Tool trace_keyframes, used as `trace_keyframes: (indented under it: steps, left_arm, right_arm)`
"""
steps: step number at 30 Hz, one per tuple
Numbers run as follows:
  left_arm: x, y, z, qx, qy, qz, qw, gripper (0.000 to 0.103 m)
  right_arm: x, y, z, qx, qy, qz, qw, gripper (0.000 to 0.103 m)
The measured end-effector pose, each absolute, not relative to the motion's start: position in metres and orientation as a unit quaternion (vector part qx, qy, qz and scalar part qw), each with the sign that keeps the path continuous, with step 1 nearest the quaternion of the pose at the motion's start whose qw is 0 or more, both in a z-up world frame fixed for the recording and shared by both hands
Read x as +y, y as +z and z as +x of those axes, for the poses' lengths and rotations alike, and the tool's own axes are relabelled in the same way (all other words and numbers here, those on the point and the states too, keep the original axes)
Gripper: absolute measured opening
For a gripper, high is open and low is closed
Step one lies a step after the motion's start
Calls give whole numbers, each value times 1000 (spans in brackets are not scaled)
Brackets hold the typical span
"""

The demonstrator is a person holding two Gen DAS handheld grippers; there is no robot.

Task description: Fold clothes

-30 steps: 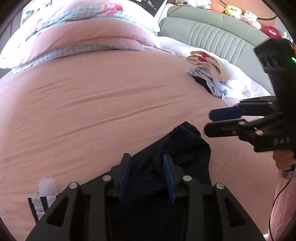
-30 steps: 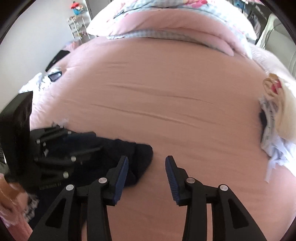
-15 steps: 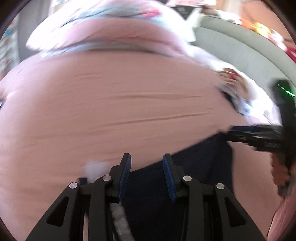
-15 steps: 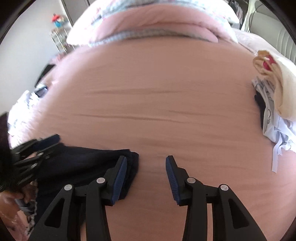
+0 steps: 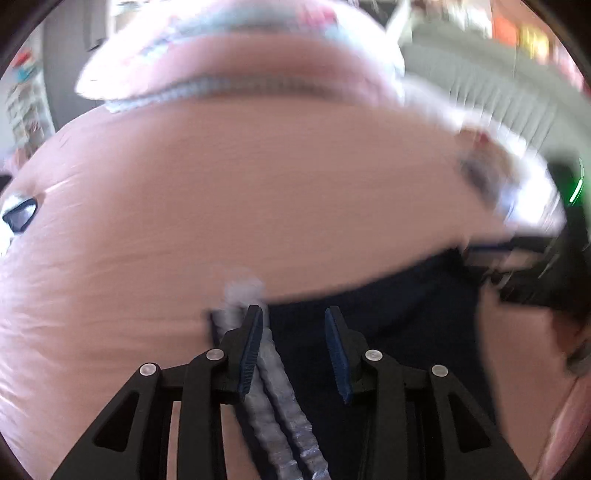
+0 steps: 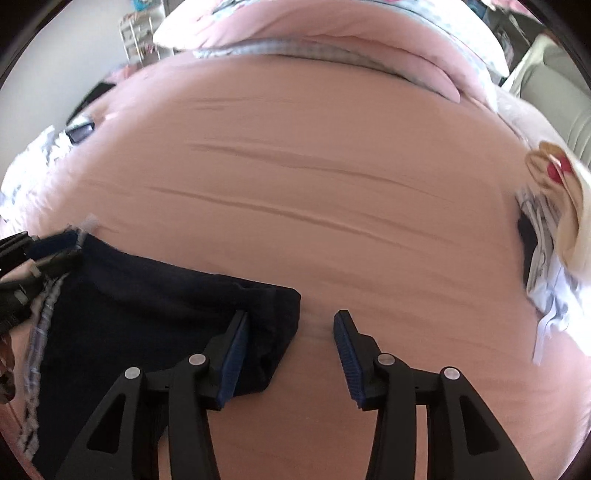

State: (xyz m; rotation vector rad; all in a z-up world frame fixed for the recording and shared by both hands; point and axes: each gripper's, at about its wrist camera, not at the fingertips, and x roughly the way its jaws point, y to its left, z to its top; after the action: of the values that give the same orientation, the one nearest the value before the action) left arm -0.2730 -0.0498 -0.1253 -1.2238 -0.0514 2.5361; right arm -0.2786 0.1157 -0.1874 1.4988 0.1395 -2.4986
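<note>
A dark navy garment (image 6: pixel 155 302) with a white striped trim (image 5: pixel 280 398) lies spread on the pink bed sheet (image 6: pixel 314 184). My left gripper (image 5: pixel 293 350) is open over the garment's left end, the trim just inside its left finger. My right gripper (image 6: pixel 291 350) is open over the garment's right corner; that corner lies between its fingers. In the right wrist view the left gripper (image 6: pixel 48 254) shows at the garment's far left corner. The left wrist view is blurred by motion.
A pile of other clothes (image 6: pixel 550 240) lies at the right side of the bed. Pink and blue bedding (image 6: pixel 332 33) is heaped at the back. A grey padded headboard (image 5: pixel 480 88) stands at the right. A dark phone-like object (image 6: pixel 79 131) lies at the left.
The garment was bunched a second ago and now lies spread wide. My left gripper has swung left to its trimmed end; my right gripper has moved to its right corner.
</note>
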Motion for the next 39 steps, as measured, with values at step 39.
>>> trace_keyframes:
  steps: [39]
  left_arm:
    - [30, -150, -310, 9, 885, -442, 146, 35]
  right_arm:
    - [127, -169, -303, 21, -852, 503, 143, 49]
